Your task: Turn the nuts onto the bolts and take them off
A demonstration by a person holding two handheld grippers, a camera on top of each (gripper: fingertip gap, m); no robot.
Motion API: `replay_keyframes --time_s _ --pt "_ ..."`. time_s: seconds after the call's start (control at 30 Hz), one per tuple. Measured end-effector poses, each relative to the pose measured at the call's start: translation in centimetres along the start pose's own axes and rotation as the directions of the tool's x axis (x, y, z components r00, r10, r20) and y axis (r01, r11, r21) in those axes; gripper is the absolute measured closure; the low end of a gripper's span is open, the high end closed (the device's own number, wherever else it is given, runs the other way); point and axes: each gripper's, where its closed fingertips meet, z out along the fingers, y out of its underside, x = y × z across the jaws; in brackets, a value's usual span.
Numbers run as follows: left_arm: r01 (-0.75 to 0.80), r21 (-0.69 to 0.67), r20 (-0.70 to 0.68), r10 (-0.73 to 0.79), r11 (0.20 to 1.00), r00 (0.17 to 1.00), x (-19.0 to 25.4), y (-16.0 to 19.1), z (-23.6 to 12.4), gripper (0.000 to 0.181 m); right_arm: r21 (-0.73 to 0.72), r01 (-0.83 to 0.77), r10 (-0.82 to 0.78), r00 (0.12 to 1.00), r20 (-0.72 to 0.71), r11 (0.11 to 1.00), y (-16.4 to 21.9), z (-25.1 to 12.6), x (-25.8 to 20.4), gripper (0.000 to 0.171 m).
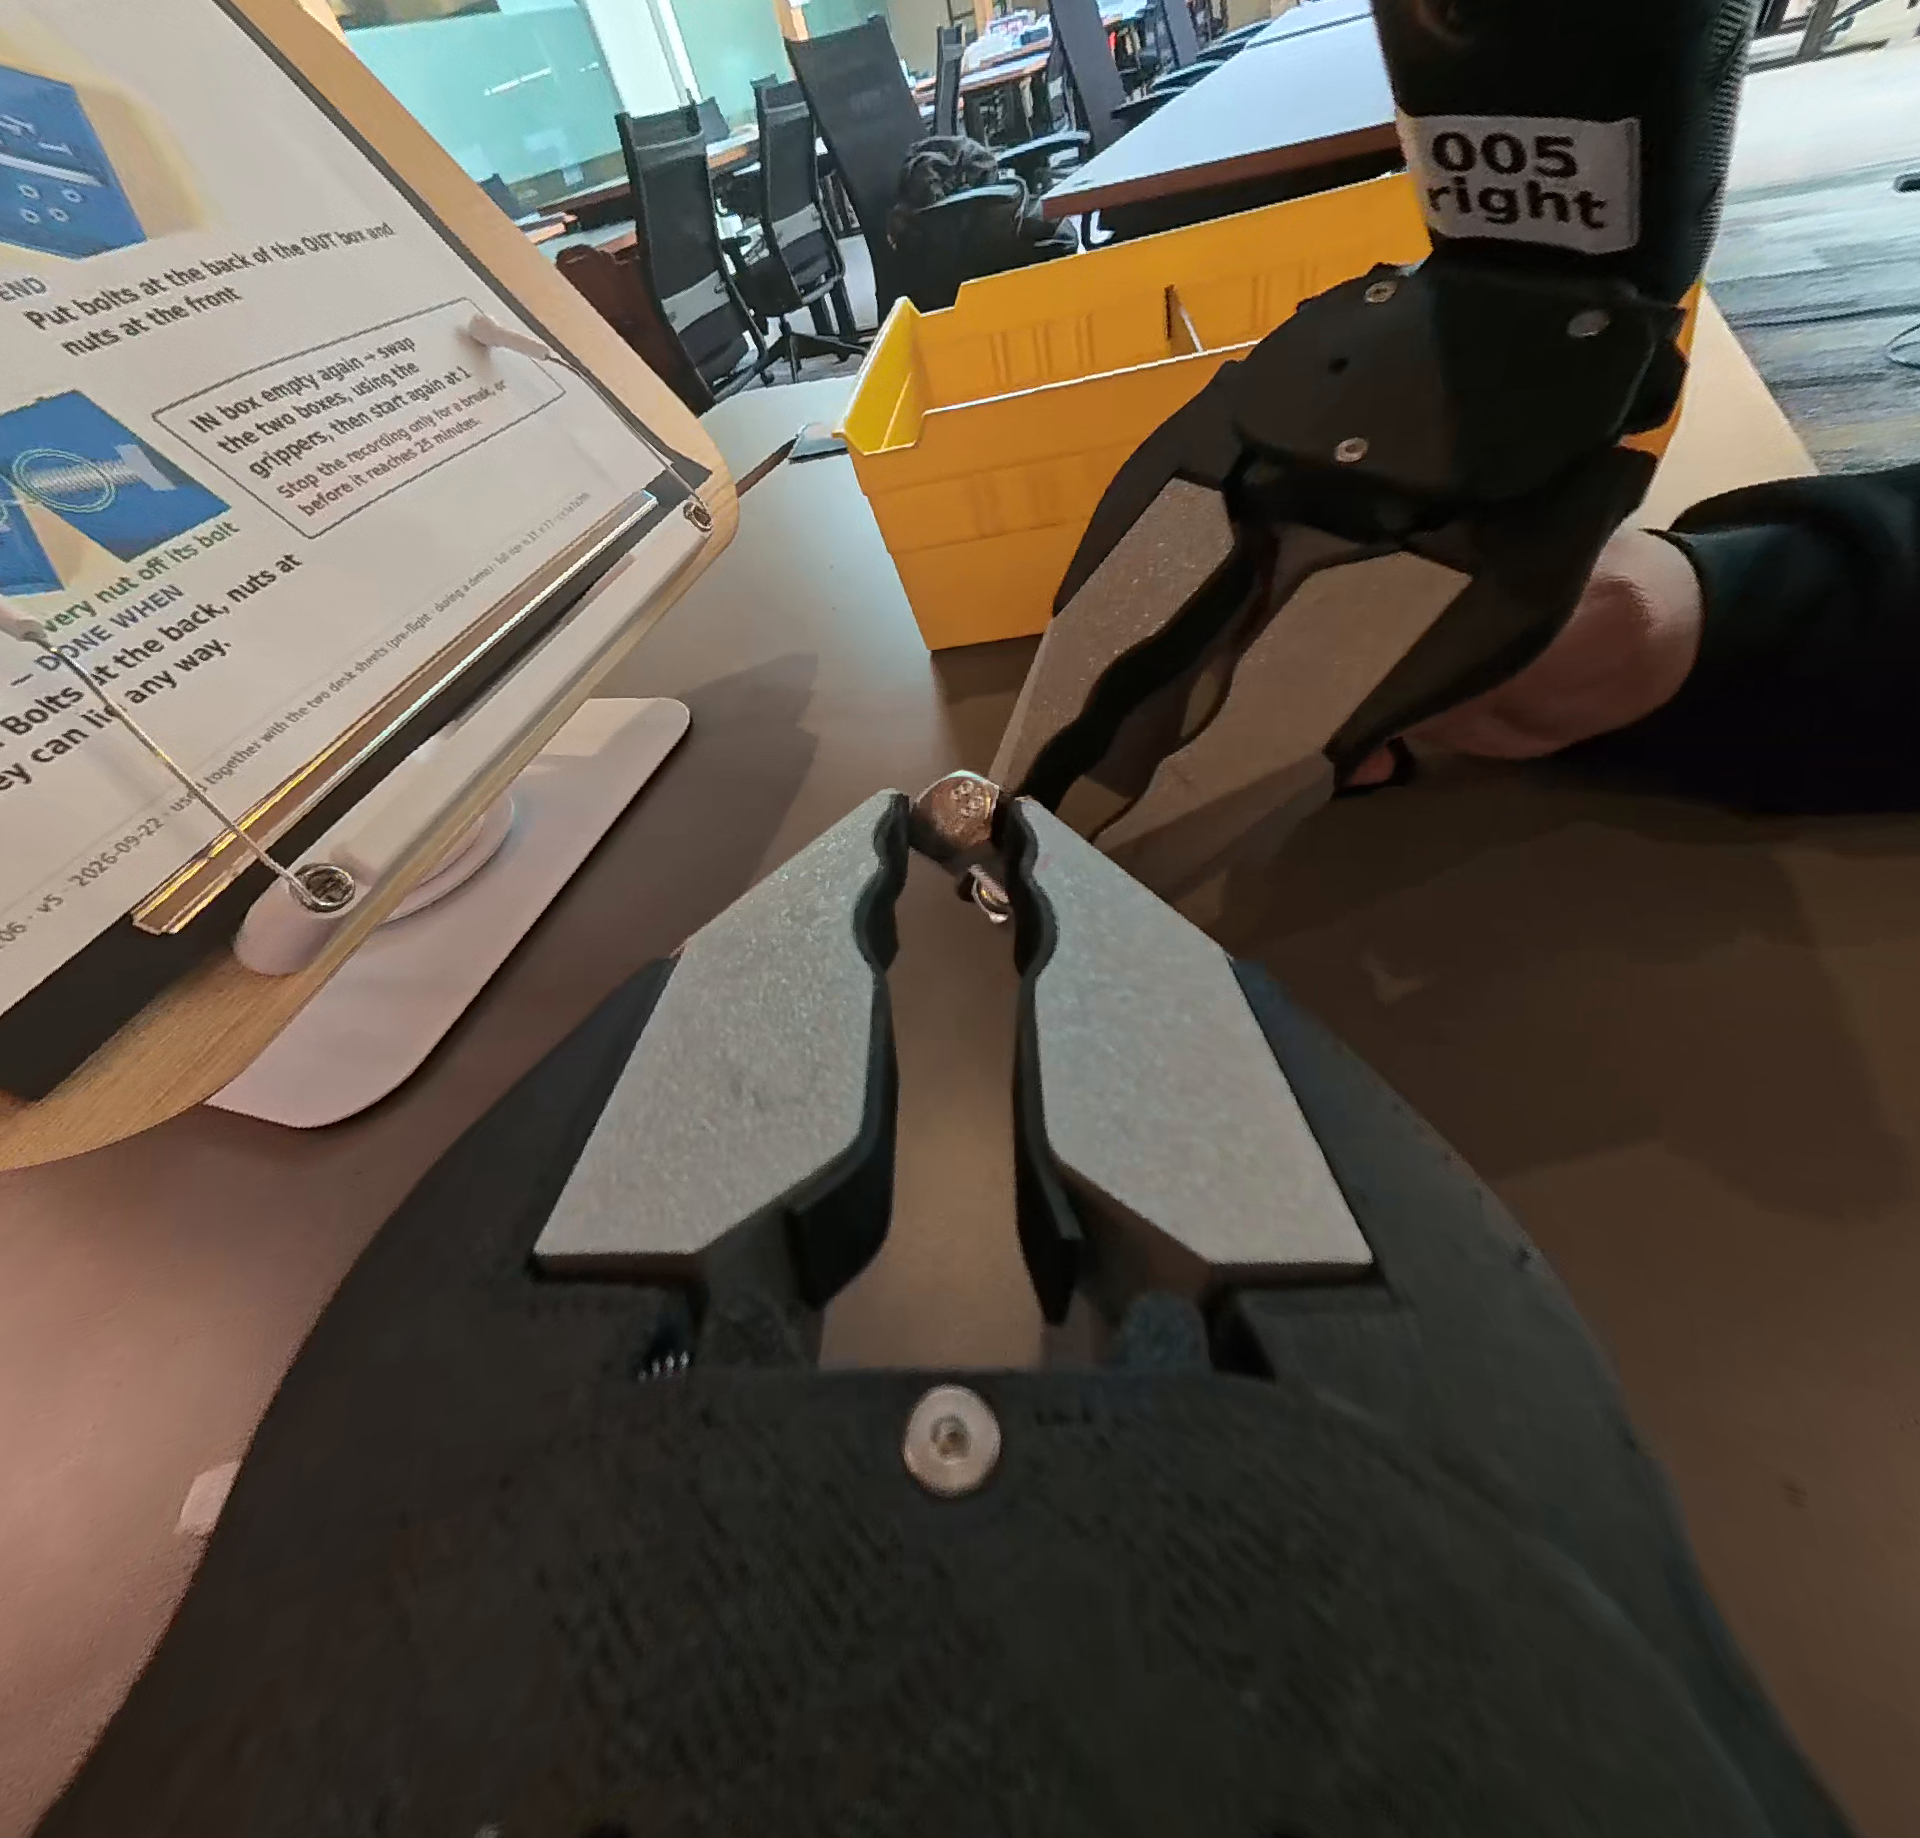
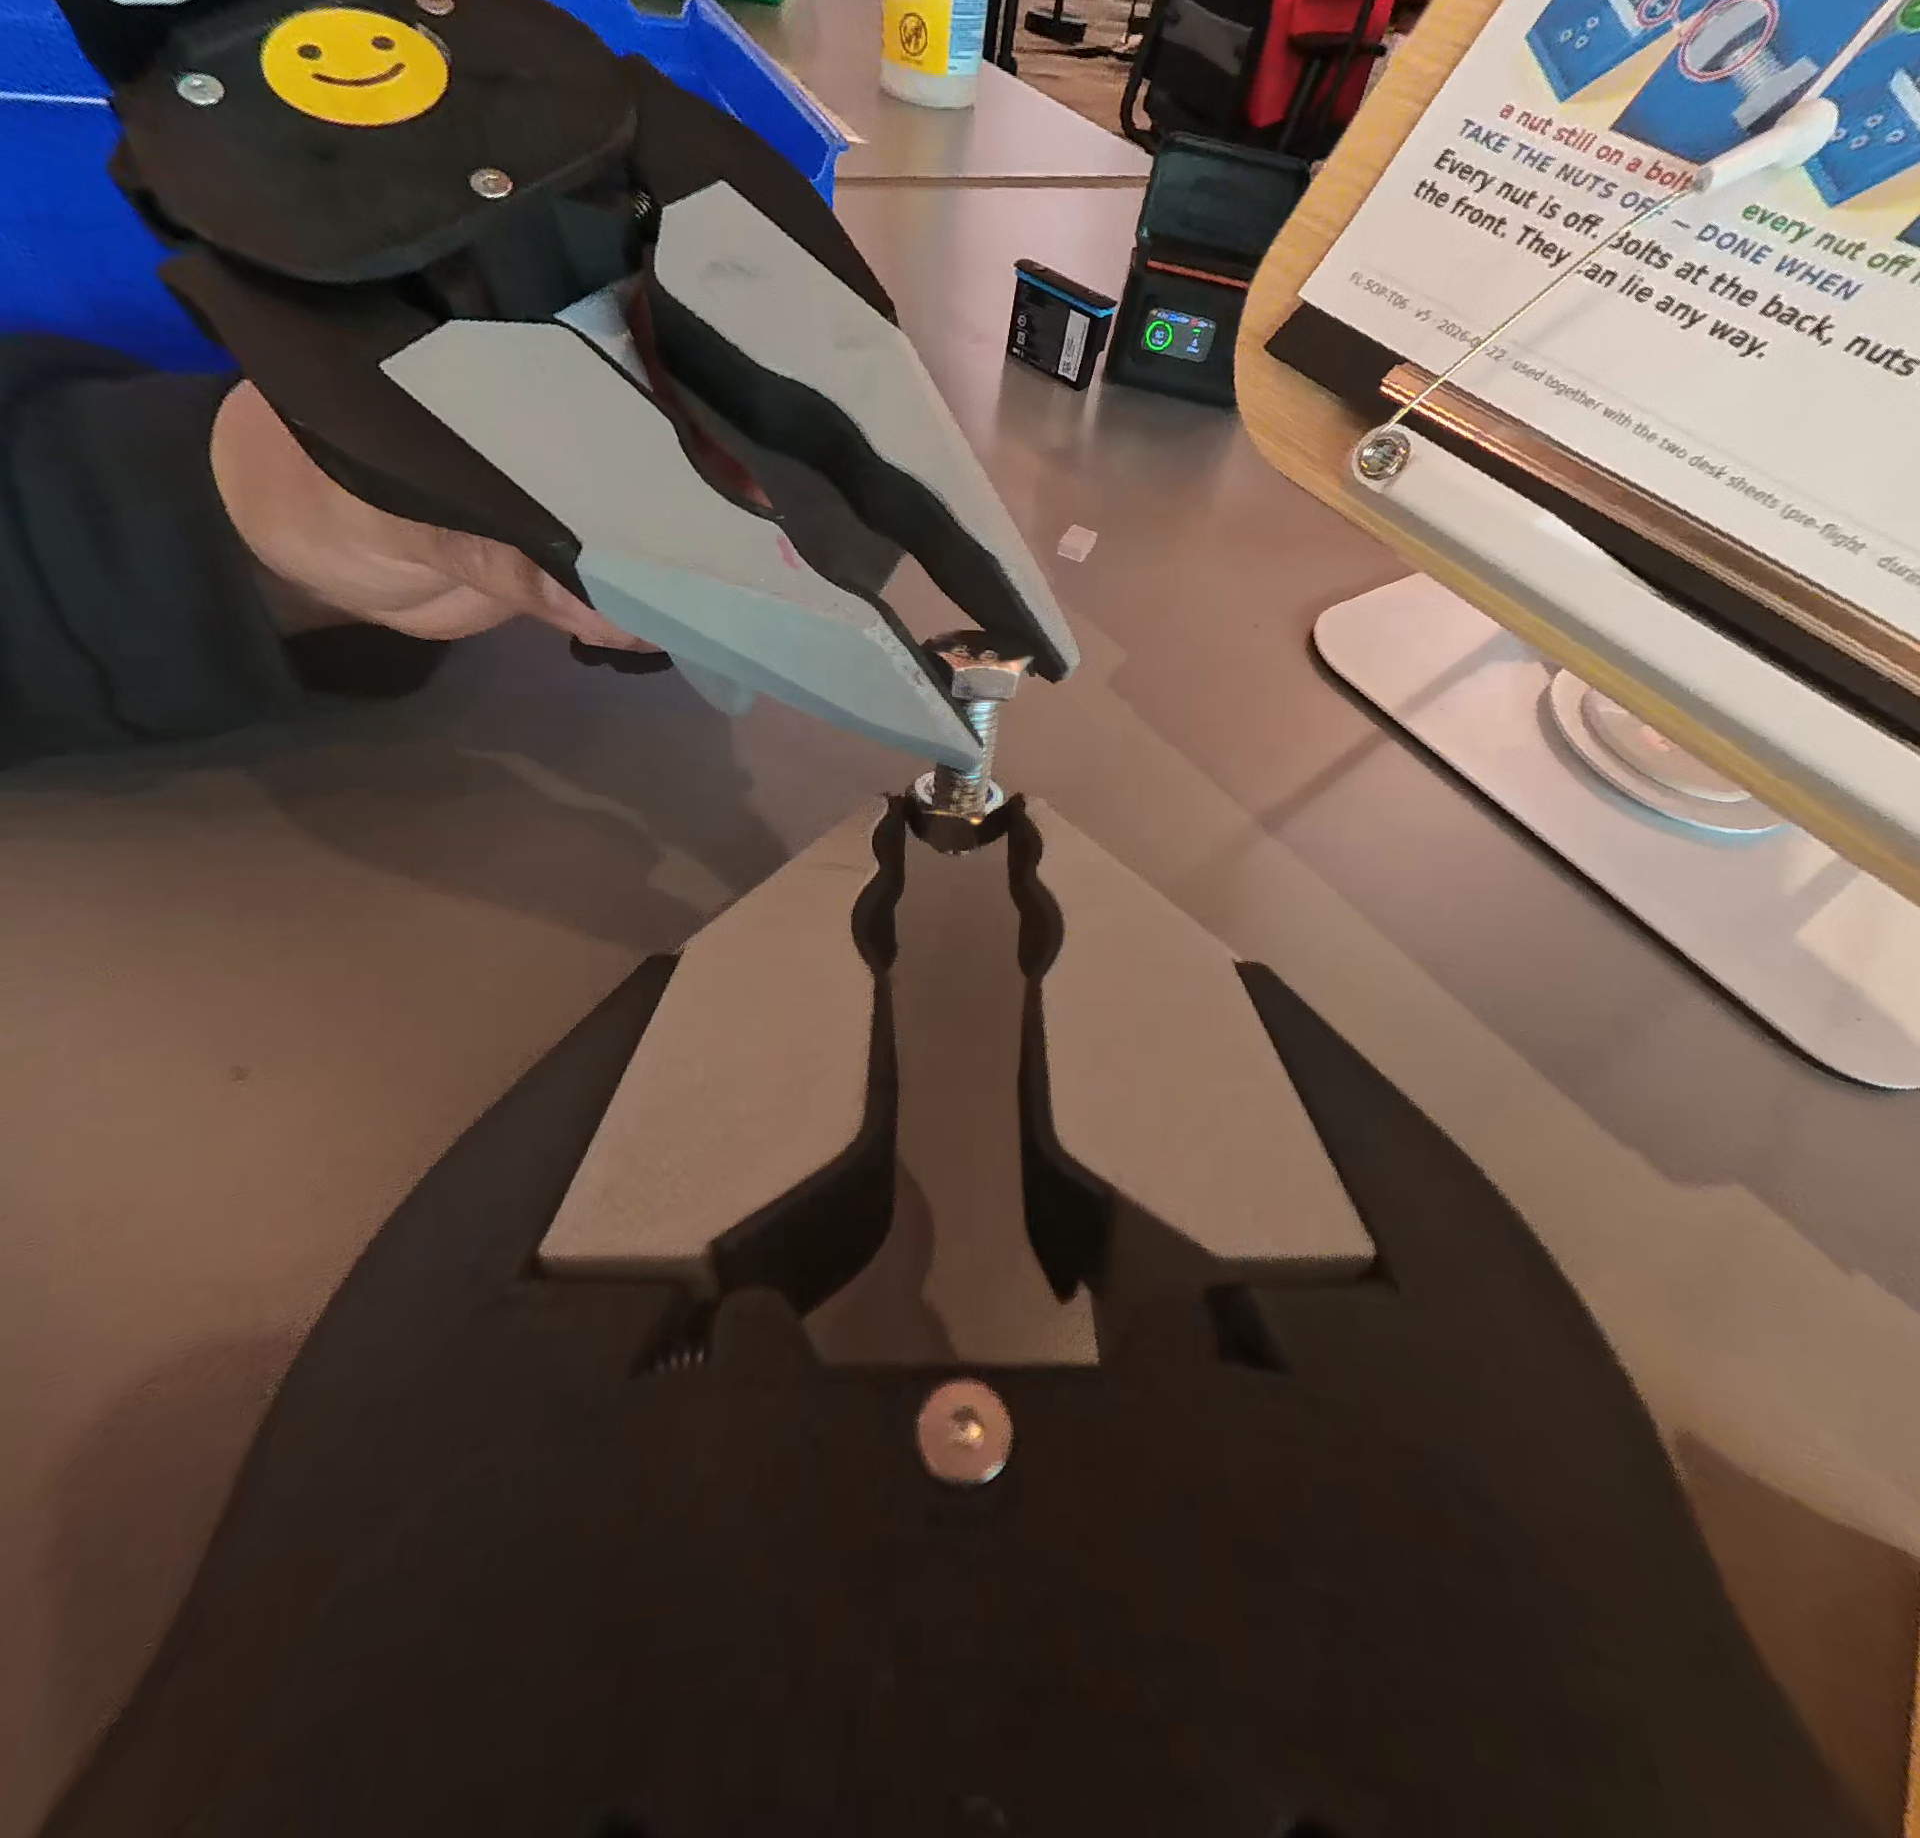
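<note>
left gripper (image 1: pixel 958 814) pinches the bolt (image 1: pixel 961 809) by its head; right gripper (image 2: pixel 958 820) clamps the nut (image 2: pixel 956 814) on its thread, both held above the table (image 2: pixel 312 957).

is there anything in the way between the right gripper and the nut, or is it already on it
Nothing visible stands between them. The right gripper is already shut on the nut, which sits on the bolt whose head the left gripper clamps.

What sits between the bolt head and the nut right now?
Only bare bolt thread: the left gripper clamps the bolt head, the right gripper the nut. Right wrist view.
</note>
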Motion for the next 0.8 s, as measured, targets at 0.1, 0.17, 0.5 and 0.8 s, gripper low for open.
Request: replay_keyframes --time_s 0.1,0.17,0.5,0.8 --pt "0.021 0.015 -0.007 -0.021 1.0 1.0 0.0 -0.2 0.0 0.165 0.003 -0.035 0.035 0.999 0.013 0.999 -0.1 -0.1 0.0 0.156" --pt "0.031 0.036 -0.011 -0.03 0.999 0.999 0.0 -0.5 0.0 0.165 0.017 -0.069 0.069 0.997 0.04 0.997 -0.3 -0.3 -0.2 0.156" --pt "0.153 0.11 -0.094 -0.143 0.982 0.985 0.2 -1.7 -0.8 0.166 0.113 -0.165 0.146 0.976 0.161 0.98 -1.8 -0.9 -1.1 0.155" --pt "0.176 0.124 -0.124 -0.16 0.977 0.979 0.6 -2.1 -0.7 0.166 0.047 -0.125 0.116 0.98 0.158 0.991 -0.8 -0.1 -1.6 0.154"
